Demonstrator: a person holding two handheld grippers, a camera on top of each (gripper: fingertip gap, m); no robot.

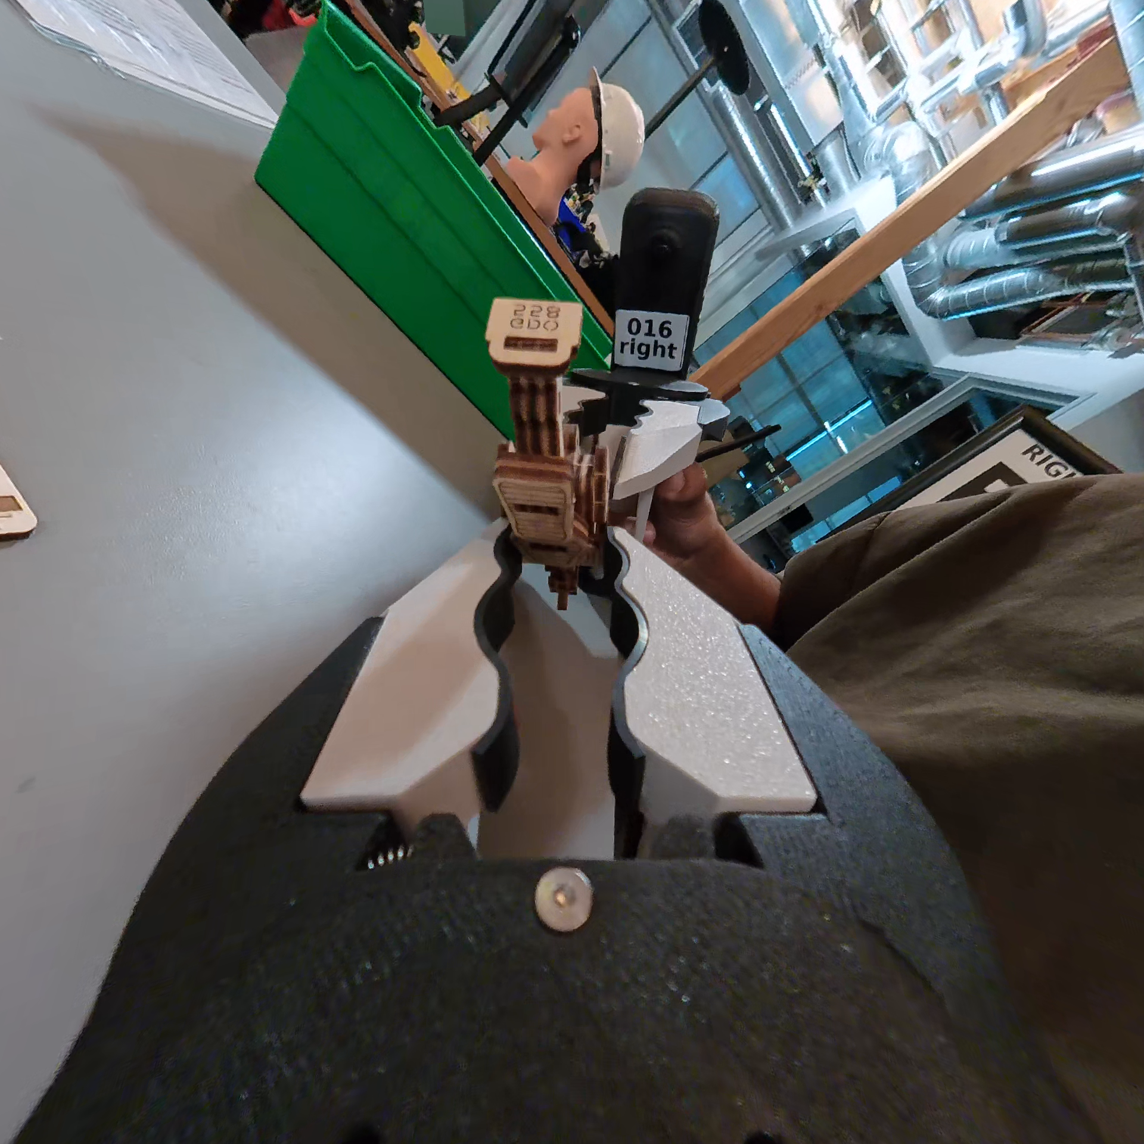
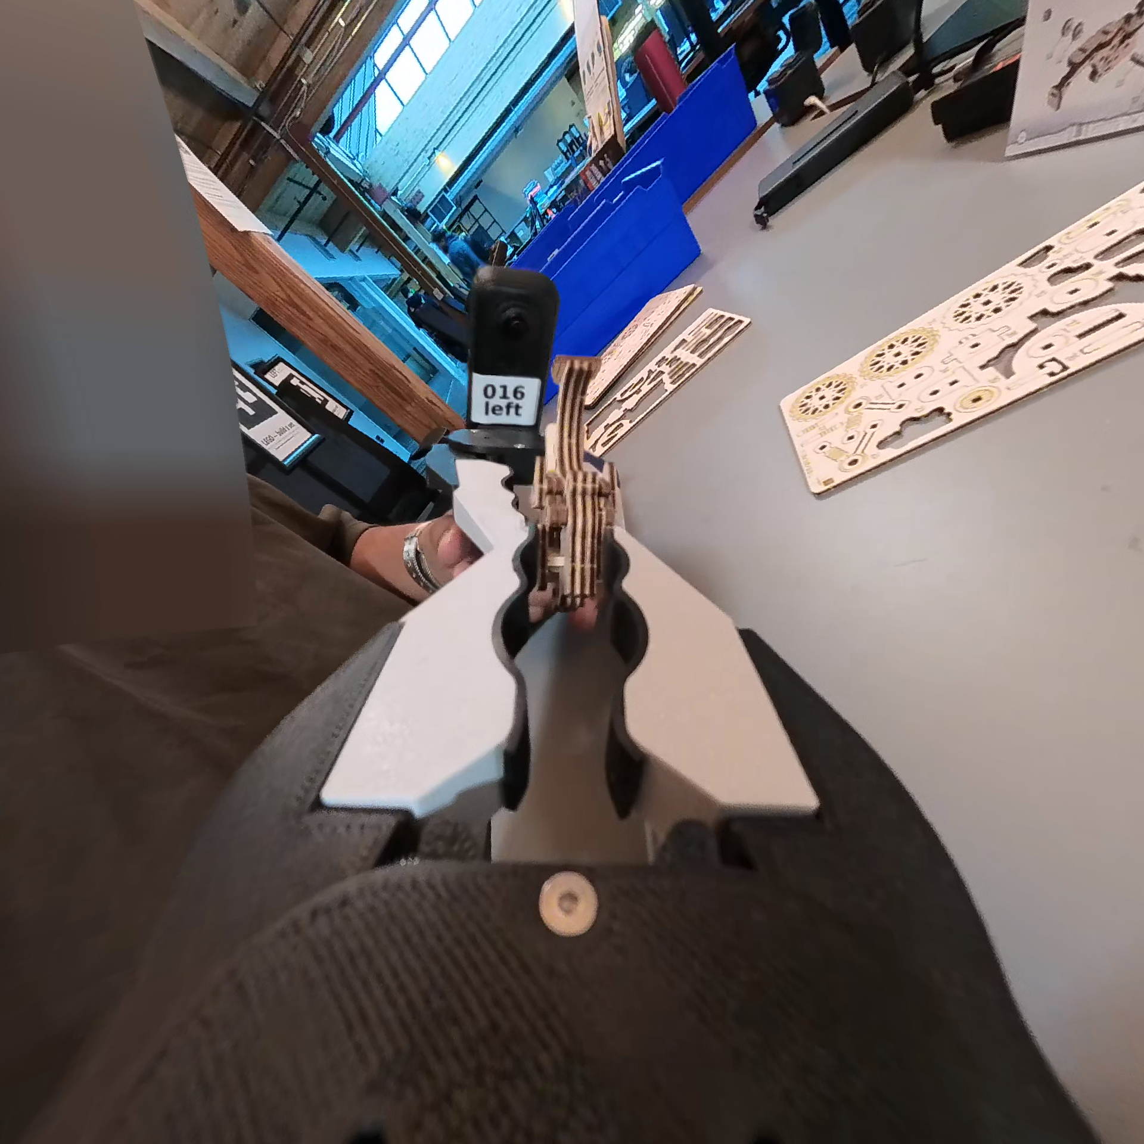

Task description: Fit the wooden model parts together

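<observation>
A layered wooden model assembly [image 1: 545, 495] with a long arm ending in a flat slotted head [image 1: 533, 337] is held in the air over the grey table [image 1: 186, 433]. My left gripper [image 1: 560, 545] is shut on its lower end. The right gripper [image 1: 650, 446] meets it from the far side, with a hand [image 1: 681, 514] behind. In the right wrist view my right gripper [image 2: 571, 554] is shut on the same assembly [image 2: 572, 514], whose curved arm [image 2: 571, 402] sticks upward. The left gripper [image 2: 489, 501] faces it on the left of the assembly.
A green bin [image 1: 402, 204] stands at the table's far edge, with a loose wooden piece [image 1: 12, 507] at the left. Laser-cut wooden sheets [image 2: 966, 359] [image 2: 668, 365] lie on the table at the right. Blue bins [image 2: 619, 235], a black bar [image 2: 836, 155] and an instruction sheet [image 2: 1077, 74] lie beyond them. Less than 4 cm separates the two grippers' tips. Left tips and right tips are each some 12 cm from the loose wooden piece [image 1: 12, 507]. My right wrist view [image 2: 828, 485] looks at it from another angle.
</observation>
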